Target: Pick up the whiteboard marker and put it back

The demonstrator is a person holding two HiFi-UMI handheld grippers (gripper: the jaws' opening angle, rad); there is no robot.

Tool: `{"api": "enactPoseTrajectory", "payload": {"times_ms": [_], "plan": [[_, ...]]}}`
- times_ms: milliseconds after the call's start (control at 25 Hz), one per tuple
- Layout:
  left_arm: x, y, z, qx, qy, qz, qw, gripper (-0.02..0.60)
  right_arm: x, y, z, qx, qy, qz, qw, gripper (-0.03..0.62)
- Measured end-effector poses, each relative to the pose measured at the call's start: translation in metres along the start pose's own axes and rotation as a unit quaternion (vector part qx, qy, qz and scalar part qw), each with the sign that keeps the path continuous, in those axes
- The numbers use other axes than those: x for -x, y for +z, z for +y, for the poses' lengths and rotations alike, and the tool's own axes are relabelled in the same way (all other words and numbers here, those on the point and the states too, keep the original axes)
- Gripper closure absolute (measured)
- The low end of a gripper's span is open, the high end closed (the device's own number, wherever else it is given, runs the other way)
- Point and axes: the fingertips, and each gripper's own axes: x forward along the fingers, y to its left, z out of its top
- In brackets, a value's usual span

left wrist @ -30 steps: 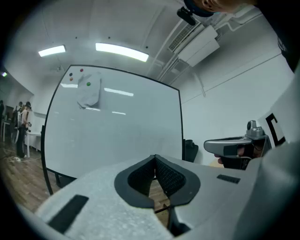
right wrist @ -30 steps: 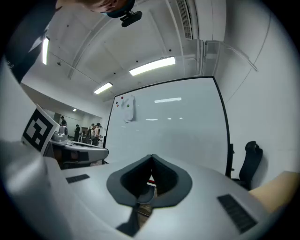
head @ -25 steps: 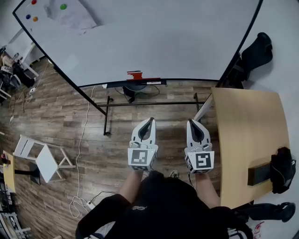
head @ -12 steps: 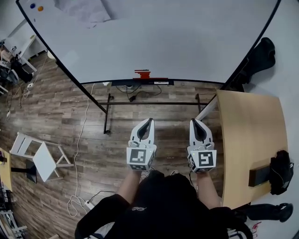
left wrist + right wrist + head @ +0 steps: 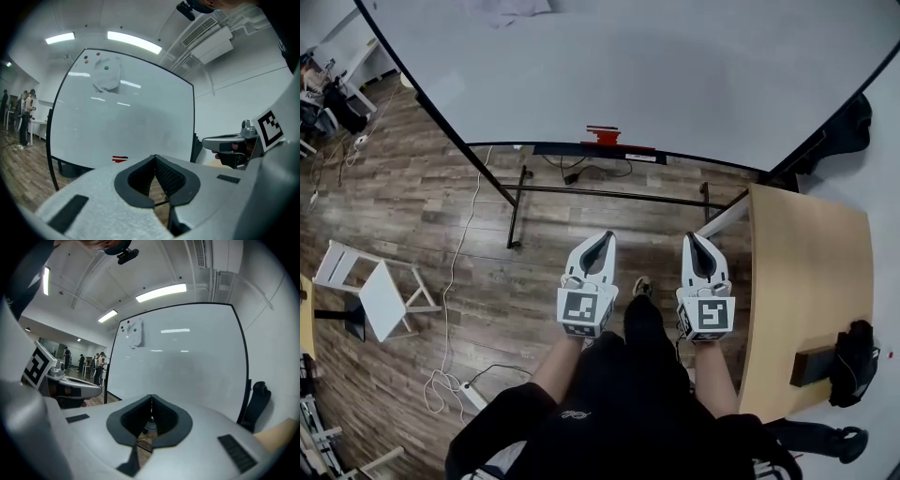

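Observation:
Two thin red marker-like items (image 5: 602, 135) lie on the tray along the lower edge of the big whiteboard (image 5: 656, 66); they show small and red (image 5: 120, 159) in the left gripper view. My left gripper (image 5: 605, 237) and right gripper (image 5: 691, 237) are held side by side over the wooden floor, well short of the tray and pointing at the board. Both are shut with nothing between the jaws, as the left gripper (image 5: 155, 157) and right gripper (image 5: 151, 397) tips show in their own views. A paper sheet and coloured magnets (image 5: 132, 332) sit at the board's upper left.
A wooden table (image 5: 806, 272) stands at the right with a black object (image 5: 853, 352) on it. The board's black stand bar (image 5: 609, 197) crosses the floor ahead. A white folding chair (image 5: 380, 300) and cables (image 5: 455, 281) lie to the left. People stand far off at the left (image 5: 24, 117).
The person has stepped toward the whiteboard: board and tray sit lower and nearer in the head view, and a foot now shows between the grippers. Both grippers stay shut and empty.

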Motion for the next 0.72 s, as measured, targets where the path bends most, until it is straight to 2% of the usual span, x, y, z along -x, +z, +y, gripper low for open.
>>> {"api": "enactPoseTrajectory", "payload": {"times_ms": [320,520,720], "plan": [[-0.046,-0.003,0.039,-0.01,0.042,0.016,0.9989,0.575,-0.071,-0.013,-0.019,0.015,0.046,0.019,0.999,0.592],[-0.091,-0.006,0.047,-0.013,0.057,0.038,0.9976,0.575,-0.123,-0.014,-0.047,0.033,0.074,0.019,0.997,0.591],[-0.135,-0.012,0.049,-0.004,0.074,0.056,0.9956,0.575,-0.172,-0.031,-0.069,0.031,0.118,0.048,0.991,0.592]]}}
